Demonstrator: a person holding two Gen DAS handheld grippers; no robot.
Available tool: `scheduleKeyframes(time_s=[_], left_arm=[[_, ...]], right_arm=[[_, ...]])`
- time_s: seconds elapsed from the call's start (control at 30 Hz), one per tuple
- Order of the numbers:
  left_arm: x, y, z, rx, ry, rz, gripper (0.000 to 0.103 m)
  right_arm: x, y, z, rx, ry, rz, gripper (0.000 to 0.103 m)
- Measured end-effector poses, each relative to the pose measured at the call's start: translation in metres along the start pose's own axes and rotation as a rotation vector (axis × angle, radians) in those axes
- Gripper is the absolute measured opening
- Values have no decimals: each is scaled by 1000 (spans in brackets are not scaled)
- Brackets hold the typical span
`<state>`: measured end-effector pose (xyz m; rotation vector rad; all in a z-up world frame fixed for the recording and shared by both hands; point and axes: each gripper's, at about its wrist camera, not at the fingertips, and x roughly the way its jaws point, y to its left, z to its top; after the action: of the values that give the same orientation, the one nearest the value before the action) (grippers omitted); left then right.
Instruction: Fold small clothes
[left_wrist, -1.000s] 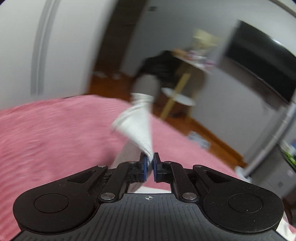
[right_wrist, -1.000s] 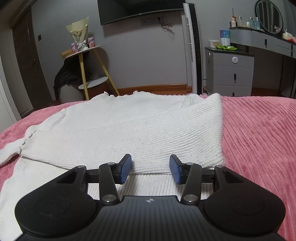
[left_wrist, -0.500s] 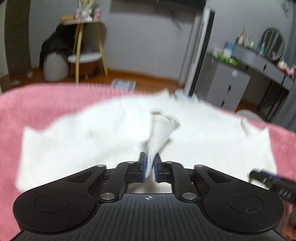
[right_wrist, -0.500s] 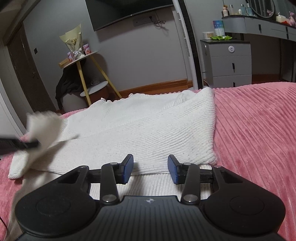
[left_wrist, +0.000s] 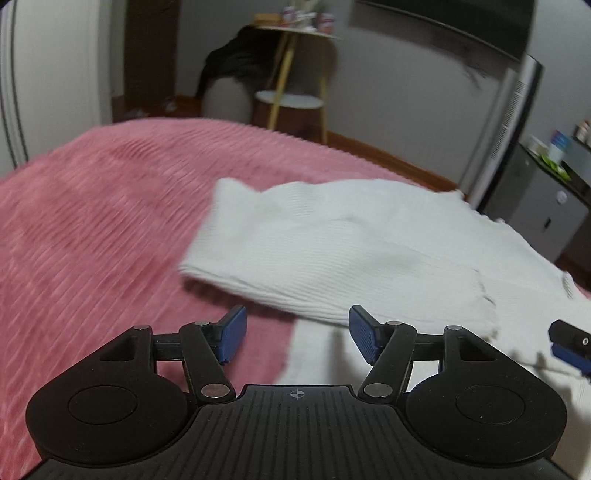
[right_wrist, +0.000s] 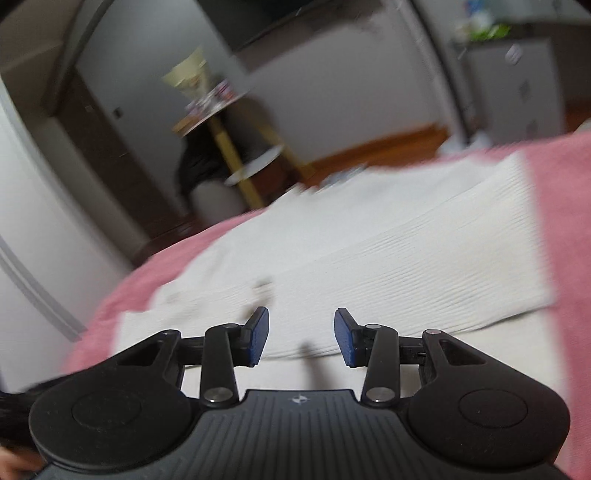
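Now that the sleeve (left_wrist: 332, 258) lies across the sweater (right_wrist: 388, 258), left gripper (left_wrist: 295, 334) just opened, empty; right gripper (right_wrist: 301, 338) apart, empty. Next: fold up the near hem by the bed (left_wrist: 92, 221) edge.

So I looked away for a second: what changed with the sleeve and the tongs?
The left tongs, which had pinched the white sleeve and carried it across the sweater, have just been opening, with nothing between them now; the sleeve lies folded over the body. The right tongs stayed open and empty above the sweater.
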<state>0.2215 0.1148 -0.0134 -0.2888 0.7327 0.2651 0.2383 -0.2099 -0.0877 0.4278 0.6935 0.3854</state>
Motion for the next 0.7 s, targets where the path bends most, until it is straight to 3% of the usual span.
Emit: scheduleKeyframes(time_s=[0.2,0.37,0.4,0.43,0.47,0.53,0.7], left_arm=[[11,28,1,-68,-17,55,67],[21,41,1,-122,10,31,66],[22,41,0,-120,8,28,66],[23,41,0,-115,6,32,66],[23,41,0,-112,3,33,66],[23,41,-1,-117,4,25,66],[20,42,1,-132,-10,6,66]], right_arm=[[53,25,11,58,113,77,40],[91,29,7,117,201,29,40],[94,29,7,133,202,28,33],[94,30,7,136,192,26,24],[94,30,8,134,185,25,8],[85,33,10,121,149,28,7],[31,41,19,-24,-51,-44,6]])
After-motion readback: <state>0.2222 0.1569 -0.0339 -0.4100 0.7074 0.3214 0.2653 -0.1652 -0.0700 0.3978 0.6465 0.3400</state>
